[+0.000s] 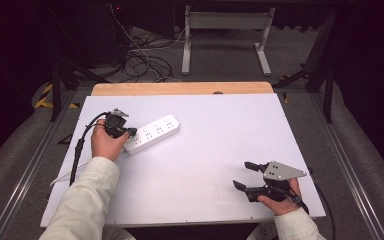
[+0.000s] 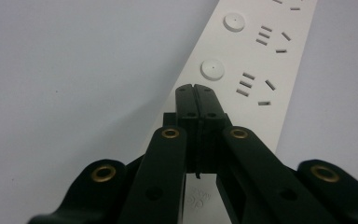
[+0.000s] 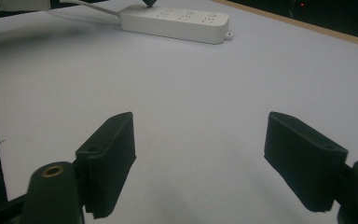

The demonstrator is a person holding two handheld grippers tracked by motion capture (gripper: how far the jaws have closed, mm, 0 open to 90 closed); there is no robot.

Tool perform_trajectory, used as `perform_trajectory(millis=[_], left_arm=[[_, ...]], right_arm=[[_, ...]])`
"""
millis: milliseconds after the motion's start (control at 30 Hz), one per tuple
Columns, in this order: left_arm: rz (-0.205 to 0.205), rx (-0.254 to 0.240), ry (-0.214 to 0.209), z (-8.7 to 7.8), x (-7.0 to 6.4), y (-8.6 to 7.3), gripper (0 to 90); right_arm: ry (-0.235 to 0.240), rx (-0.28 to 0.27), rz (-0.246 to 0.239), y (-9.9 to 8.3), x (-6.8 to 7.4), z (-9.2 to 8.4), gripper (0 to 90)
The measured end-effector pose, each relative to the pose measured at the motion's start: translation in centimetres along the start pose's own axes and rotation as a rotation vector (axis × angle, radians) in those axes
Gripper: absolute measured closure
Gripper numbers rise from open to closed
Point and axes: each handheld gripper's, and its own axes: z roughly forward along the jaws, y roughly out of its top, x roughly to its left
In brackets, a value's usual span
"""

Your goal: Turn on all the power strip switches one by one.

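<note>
Left gripper pressed together, nothing pinched, tips set down on the near end of the white power strip, just short of a round switch button. Seen from the high view as a black gripper over the strip's left end, hand wrapped round it. Likely a button-pressing step in hand: closed tips used as a poking finger, lined up with the row of buttons but apparently not yet on one. Judged early or mid-way; a second button lies farther along, and none of them gives away whether already pushed.

Right gripper spread wide, empty, idling above bare tabletop, well apart from the strip; in the high view parked near the front right corner.

Strip lying slantwise on the left half of the white table, white cord trailing off toward the left edge.

Hard to make out: any indicator light, on or off; actual contact between tips and strip surface, hidden under the jaws; far end of the strip cut off in the left gripper view; embossed mark below the jaws unreadable.
</note>
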Motion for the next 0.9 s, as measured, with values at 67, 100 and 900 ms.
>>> perform_trajectory(millis=[67, 100, 900], left_arm=[[0.003, 0.000, 0.003, 0.01, -0.01, -0.01, 89.7], [0.007, -0.003, 0.010, 0.03, -0.01, -0.01, 89.7], [-0.024, -0.006, 0.022, 0.25, -0.15, -0.28, 89.9]], right_arm=[[0.000, 0.000, 0.000, 0.00, 0.00, -0.01, 25.0], [0.001, -0.001, 0.000, -0.01, 0.01, -0.01, 25.0], [-0.003, 0.000, 0.000, -0.15, 0.25, -0.36, 24.9]])
